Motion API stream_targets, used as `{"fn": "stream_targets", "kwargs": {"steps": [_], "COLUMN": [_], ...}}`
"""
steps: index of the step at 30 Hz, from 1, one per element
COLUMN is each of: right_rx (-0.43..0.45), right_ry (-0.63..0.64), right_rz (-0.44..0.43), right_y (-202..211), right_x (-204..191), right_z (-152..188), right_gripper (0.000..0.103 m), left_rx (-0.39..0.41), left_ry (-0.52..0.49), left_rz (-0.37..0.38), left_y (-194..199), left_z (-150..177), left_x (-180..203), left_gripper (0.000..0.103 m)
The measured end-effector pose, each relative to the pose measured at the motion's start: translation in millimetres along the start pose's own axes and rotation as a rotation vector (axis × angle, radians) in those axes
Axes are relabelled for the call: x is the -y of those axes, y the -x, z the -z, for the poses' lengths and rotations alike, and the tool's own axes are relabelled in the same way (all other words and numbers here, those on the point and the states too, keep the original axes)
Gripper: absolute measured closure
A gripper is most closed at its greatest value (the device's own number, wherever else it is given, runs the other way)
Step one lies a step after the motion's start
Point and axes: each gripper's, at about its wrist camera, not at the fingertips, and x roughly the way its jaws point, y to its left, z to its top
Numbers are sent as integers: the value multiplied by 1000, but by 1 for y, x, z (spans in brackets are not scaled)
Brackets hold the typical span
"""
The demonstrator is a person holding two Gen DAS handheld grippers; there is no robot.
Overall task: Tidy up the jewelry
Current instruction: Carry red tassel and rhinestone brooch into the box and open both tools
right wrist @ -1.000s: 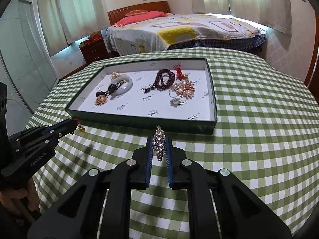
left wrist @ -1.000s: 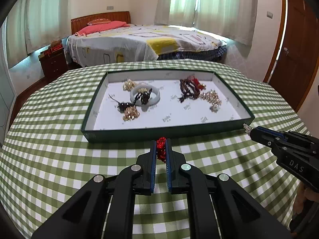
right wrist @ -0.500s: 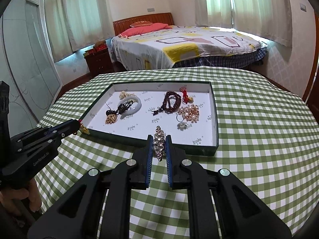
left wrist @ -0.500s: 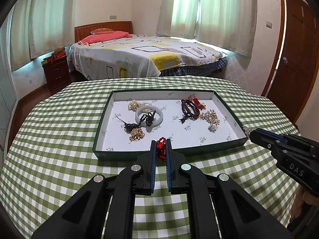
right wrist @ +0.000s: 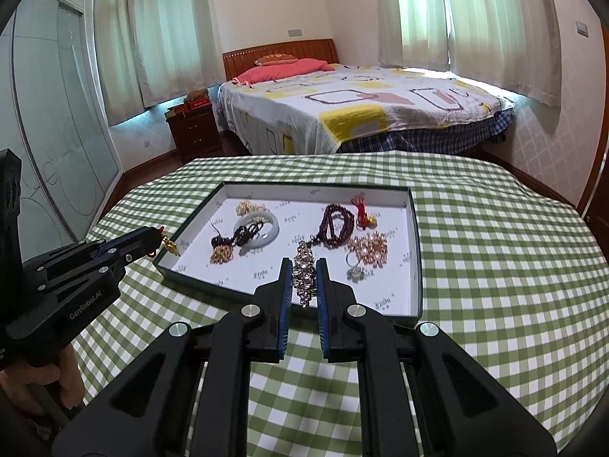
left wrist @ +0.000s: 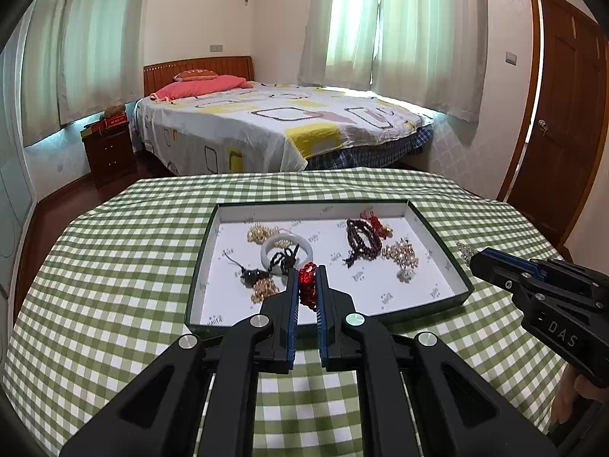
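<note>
Your left gripper (left wrist: 307, 285) is clenched on a red bead piece (left wrist: 307, 288), which sits between the blue pads in the centre of the left view. Your right gripper (right wrist: 304, 278) is clenched on a sparkling crystal piece (right wrist: 303, 277) in the centre of the right view. Both pieces hang between the fingers, raised over the near edge of the tray (left wrist: 437, 228), so I judge that you carry them to put them inside with the others.

The tray lies in the middle of the frame on the green checked tablecloth (left wrist: 114, 266). In its left part you see a white bangle (left wrist: 286, 253) with a dark cord (left wrist: 283, 259) across it, some pearls (left wrist: 262, 233) behind it and a gold cluster (left wrist: 264, 288) in front. In its right part lie dark brown beads (left wrist: 359, 240), a red tassel (left wrist: 375, 222) and a pearl cluster (left wrist: 401, 252). The near middle of the tray floor is bare, and this seems the natural place for both pieces.

The things are loose and tangle easily, so lower each piece apart from the others before you release it. The crystal piece is long and could drape over the tray wall.
</note>
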Motion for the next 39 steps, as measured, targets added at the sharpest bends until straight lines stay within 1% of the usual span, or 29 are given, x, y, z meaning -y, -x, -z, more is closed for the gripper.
{"fn": "stream_targets", "kwargs": {"steps": [10,19,23,27,33,39], "right_rx": [47,82,97,93,35,-19], "right_ry": [19,4,-8,-14,-31,-37], "right_rz": [0,-8,-9,-5,5,8], "right_y": [-7,-27,-35,-48,-76,-100], "right_x": [-3,-2,1,4,11,13], "right_z": [-24,-47,-52,-51,-35,-19], "right_gripper": [90,90,90,90,90,90], "left_rx": [53,124,135,115,49,11], "left_ry": [10,-7,-2,6,24,33], "left_rz": [-5,17,19,13,1,-5], "left_y": [0,-12,-20,-36,-64,-86], "left_z": [-22,-49,-55,-49,-29,-15], "left_x": [-8,3,4,1,-7,-10], "left_gripper": [94,94,94,94,94,94]}}
